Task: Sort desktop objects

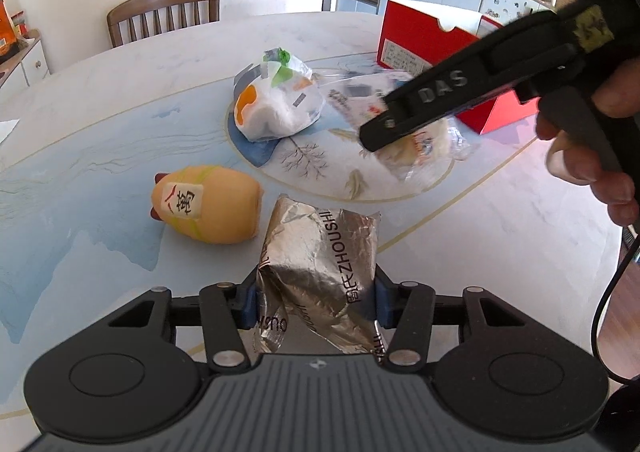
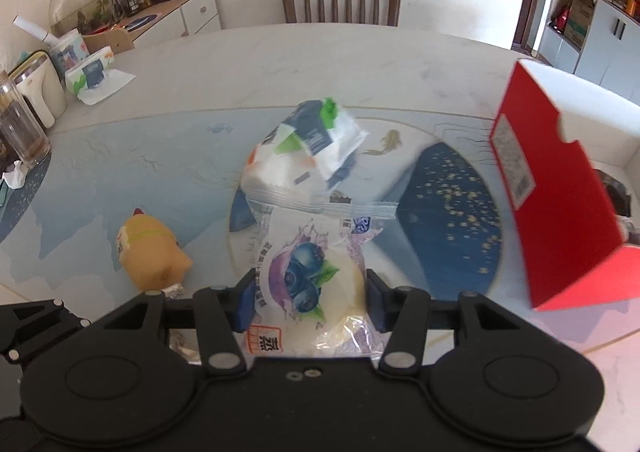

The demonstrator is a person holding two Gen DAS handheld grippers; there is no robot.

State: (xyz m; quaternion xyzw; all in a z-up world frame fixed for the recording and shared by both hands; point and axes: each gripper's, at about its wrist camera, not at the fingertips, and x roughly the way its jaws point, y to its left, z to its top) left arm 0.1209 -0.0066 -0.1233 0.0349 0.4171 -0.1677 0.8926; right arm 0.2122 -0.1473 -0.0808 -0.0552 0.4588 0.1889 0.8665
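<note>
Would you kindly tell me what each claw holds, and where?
Left claw: crinkled silver foil packet, by its sides. Right claw: clear blueberry-print bun wrapper, by its sides.

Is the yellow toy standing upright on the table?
No, the yellow toy lies tipped on its side on the table, beside the foil packet.

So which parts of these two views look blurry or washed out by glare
Left wrist view: the right gripper and the clear packet under it are motion-smeared, and the foil packet glints. Right wrist view: the red box and tissue pack are soft, and the blueberry bun packet is sharper.
</note>
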